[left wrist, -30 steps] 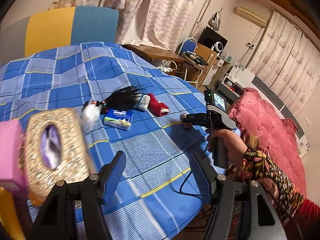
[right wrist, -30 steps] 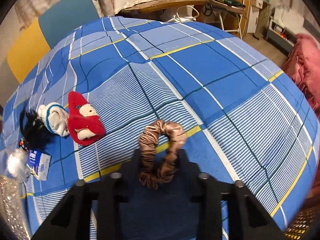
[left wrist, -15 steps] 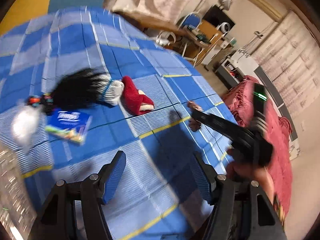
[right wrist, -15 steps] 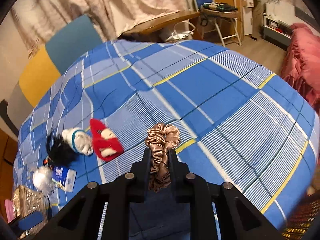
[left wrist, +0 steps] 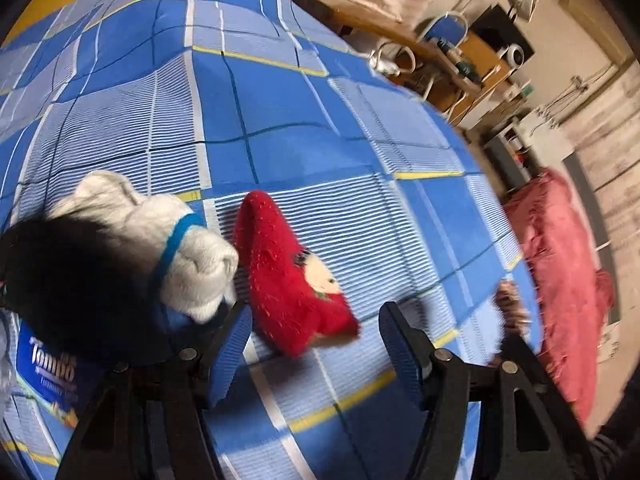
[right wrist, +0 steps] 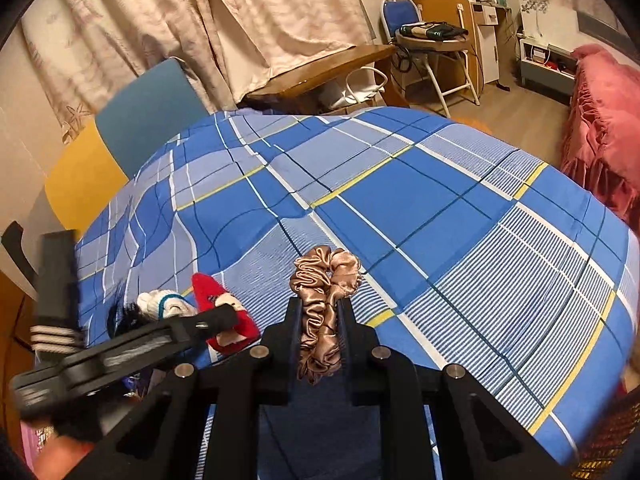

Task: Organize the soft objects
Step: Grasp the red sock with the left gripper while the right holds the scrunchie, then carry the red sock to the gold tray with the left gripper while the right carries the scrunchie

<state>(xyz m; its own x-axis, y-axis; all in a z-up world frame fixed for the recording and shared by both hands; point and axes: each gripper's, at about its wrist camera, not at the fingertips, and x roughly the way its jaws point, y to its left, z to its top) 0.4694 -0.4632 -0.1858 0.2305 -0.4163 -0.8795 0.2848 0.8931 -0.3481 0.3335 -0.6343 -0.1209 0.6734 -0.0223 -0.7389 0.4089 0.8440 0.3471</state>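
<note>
right wrist view shows the right gripper (right wrist: 319, 322) pinching the tan satin scrunchie (right wrist: 323, 304), its fingers pressed against the fabric from both sides. a second ago the scrunchie lay on the blue plaid bedspread (right wrist: 440, 216) between spread fingers; now it is squeezed into a narrow bunch and seems lifted off the cloth near the bedspread's front edge, though the view is too steep to be sure of the gap.

the left gripper (left wrist: 316, 344) has swung in from further back and now hangs low with its jaws spread wide, the red plush toy (left wrist: 288, 276) just ahead of and between its blue pads (left wrist: 230, 350). the grey knitted sock (left wrist: 176, 248) touches the red toy's left side, a black furry item (left wrist: 68, 280) lies against the sock, and a tissue pack (left wrist: 44, 368) sits near the bedspread's left edge.

judged from this, one soft item is secured and ready to be carried to the cluster, while the left tool is lined up for the red toy as the next pick.
</note>
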